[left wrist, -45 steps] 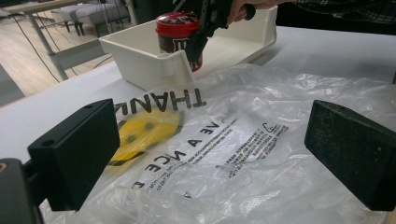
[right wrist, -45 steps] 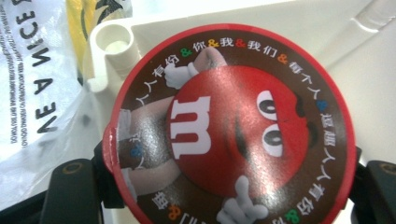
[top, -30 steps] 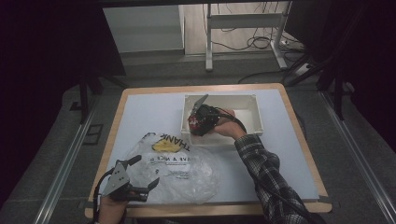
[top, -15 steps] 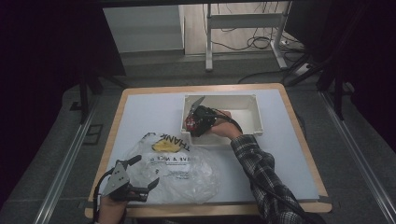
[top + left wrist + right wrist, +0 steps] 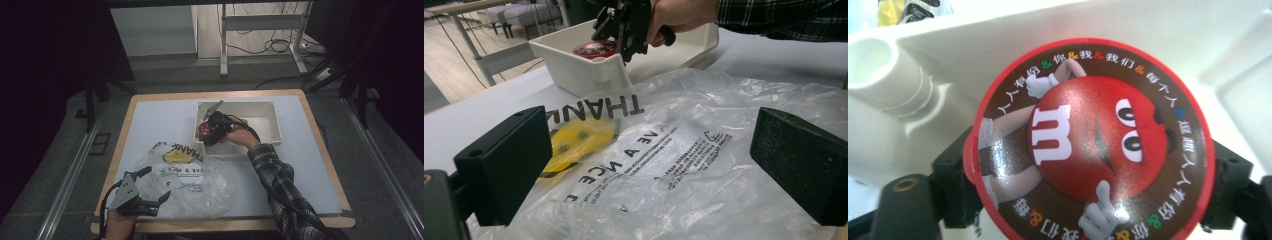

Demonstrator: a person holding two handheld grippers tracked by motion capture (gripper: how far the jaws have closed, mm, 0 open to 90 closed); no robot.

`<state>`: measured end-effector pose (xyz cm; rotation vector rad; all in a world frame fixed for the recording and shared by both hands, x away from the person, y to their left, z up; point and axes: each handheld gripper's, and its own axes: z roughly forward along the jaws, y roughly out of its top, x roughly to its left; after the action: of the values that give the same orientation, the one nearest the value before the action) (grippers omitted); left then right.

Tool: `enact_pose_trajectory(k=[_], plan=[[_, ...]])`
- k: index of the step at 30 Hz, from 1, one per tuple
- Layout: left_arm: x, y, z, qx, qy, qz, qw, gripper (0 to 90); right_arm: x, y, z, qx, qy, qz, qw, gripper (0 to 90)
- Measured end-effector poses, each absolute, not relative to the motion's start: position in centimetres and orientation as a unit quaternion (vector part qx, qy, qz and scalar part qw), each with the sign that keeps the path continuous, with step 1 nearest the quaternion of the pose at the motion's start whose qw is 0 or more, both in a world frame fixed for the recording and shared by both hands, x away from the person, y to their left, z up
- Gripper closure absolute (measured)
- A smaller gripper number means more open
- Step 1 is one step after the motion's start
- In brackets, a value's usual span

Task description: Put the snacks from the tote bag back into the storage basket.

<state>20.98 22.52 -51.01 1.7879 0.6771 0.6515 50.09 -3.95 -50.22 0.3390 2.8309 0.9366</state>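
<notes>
My right gripper [image 5: 209, 131] hangs over the near left corner of the white plastic bin [image 5: 270, 112] on the table [image 5: 150, 115], my right hand [image 5: 239, 131] wrapped round its handle and my plaid sleeve [image 5: 280, 185] reaching in from the bottom of the high view. In the right gripper view the round red M&M's tub [image 5: 1093, 145] sits between my 2 black jaws, lid toward the camera, with the red candy character and a ring of Chinese lettering printed on it. The jaws have just been opening, and they stand at either side of the tub's rim; I cannot tell whether the pads are pressing on it or have let it go. The tub is inside the bin, close to the corner post of the wall. In the left gripper view that tub [image 5: 595, 49] shows as a red disc just above the bin's rim, beneath the right gripper. My left gripper [image 5: 150, 200] rests at the near left edge of the table, its 2 jaws spread wide with nothing between them, pointed across the crumpled clear plastic bag [image 5: 664, 160] printed with "THANK" and a yellow smiley [image 5: 579, 137]. The bag lies flat on the table just in front of the bin.
</notes>
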Motion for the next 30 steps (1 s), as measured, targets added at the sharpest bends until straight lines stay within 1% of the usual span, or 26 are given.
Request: enact_pose_trajectory(k=[6,12,30], plan=[[21.0,22.5,-51.0,0.750,0.284,0.273,0.532,3.2,49.6,-3.7,-50.0,0.103,0.944,0.303,0.082,10.3],[21.0,22.5,-51.0,0.750,0.284,0.272,0.532,3.1,49.7,-3.7,-49.9,0.109,0.943,0.302,0.087,7.1],[21.0,22.4,-51.1,0.752,0.284,0.273,0.529,3.2,49.0,-4.5,-48.4,0.109,0.932,0.332,0.095,5.2]])
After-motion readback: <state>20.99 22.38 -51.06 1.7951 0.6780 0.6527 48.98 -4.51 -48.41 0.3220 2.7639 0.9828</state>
